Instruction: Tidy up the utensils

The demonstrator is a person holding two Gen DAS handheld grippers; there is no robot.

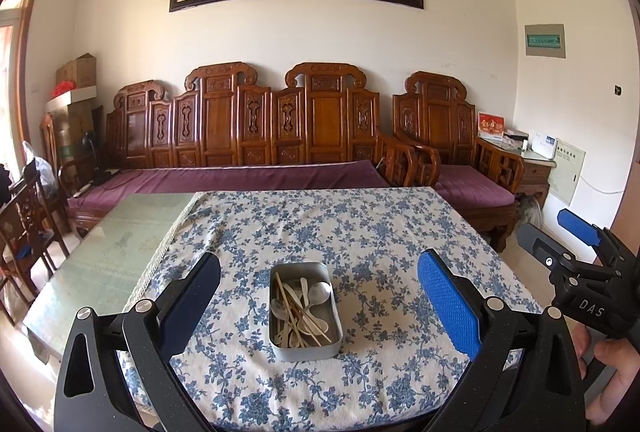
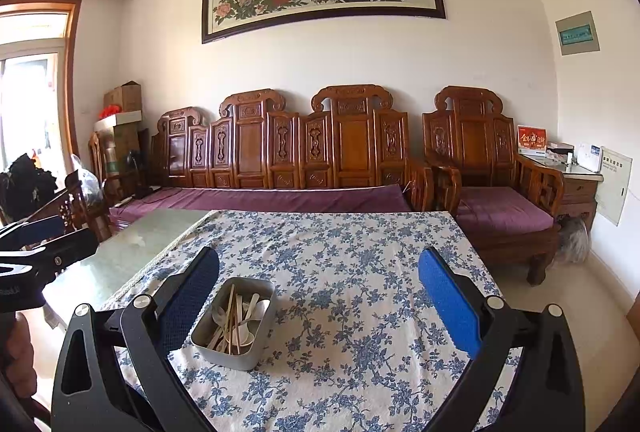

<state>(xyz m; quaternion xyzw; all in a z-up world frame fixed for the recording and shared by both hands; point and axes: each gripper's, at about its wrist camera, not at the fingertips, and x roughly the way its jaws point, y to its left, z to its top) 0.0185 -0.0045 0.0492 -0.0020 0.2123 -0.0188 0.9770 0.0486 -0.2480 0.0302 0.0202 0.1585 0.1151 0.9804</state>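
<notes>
A grey metal tin [image 1: 306, 350] stands on the blue-flowered tablecloth [image 1: 360, 232]. It holds several white spoons [image 1: 318, 292] and wooden chopsticks [image 1: 296, 308] in a mixed pile. My left gripper [image 1: 320, 296] is open and empty, raised above the tin near the table's front edge. My right gripper [image 2: 320, 296] is open and empty, with the tin [image 2: 234, 358] by its left finger and the chopsticks [image 2: 231, 316] and spoons [image 2: 256, 308] inside. The right gripper also shows in the left wrist view [image 1: 560, 244].
The cloth leaves a glass tabletop strip [image 1: 100, 260] bare at the left. A carved wooden sofa with purple cushions [image 1: 240, 175] stands behind the table, an armchair [image 2: 500, 207] to its right. Wooden chairs [image 1: 28, 224] stand at the left.
</notes>
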